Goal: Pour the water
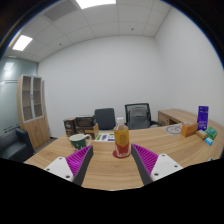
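A clear bottle of orange drink (pixel 122 137) with a red label and cap stands upright on the wooden table (pixel 110 172), just ahead of my fingers and beyond their tips. To its left sits a dark green mug (pixel 78 141). My gripper (pixel 113 155) is open, its purple pads (pixel 79 159) spread wide, nothing between them but bare tabletop.
Boxes and clutter (pixel 90 127) lie behind the mug. On the right side of the table are a blue box (pixel 203 116), an orange packet (pixel 190 128) and a green can (pixel 210 136). Two office chairs (pixel 137 114) stand behind the table, a cabinet (pixel 33 110) at left.
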{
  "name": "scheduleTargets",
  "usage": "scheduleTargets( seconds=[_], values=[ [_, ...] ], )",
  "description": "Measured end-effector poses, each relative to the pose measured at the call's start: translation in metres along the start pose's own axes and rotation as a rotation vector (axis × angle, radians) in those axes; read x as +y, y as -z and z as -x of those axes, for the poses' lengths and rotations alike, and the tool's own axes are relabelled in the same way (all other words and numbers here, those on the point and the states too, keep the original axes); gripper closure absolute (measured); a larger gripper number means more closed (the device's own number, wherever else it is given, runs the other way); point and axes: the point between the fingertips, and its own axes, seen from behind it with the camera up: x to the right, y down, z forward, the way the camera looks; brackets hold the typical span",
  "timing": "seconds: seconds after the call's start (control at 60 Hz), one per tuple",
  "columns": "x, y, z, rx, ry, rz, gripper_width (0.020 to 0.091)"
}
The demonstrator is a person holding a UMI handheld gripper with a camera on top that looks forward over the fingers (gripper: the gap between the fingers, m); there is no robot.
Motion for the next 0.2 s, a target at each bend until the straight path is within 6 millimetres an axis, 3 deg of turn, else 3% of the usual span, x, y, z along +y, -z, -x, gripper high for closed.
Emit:
scheduleTargets(
  seconds=[0.1,0.2],
  values=[
    [0.013,0.053,0.023,-0.053,-0.028,0.01,0.0267],
    [0.021,0.092,0.044,-0.109,-0.062,0.008,0.0269]
  ],
)
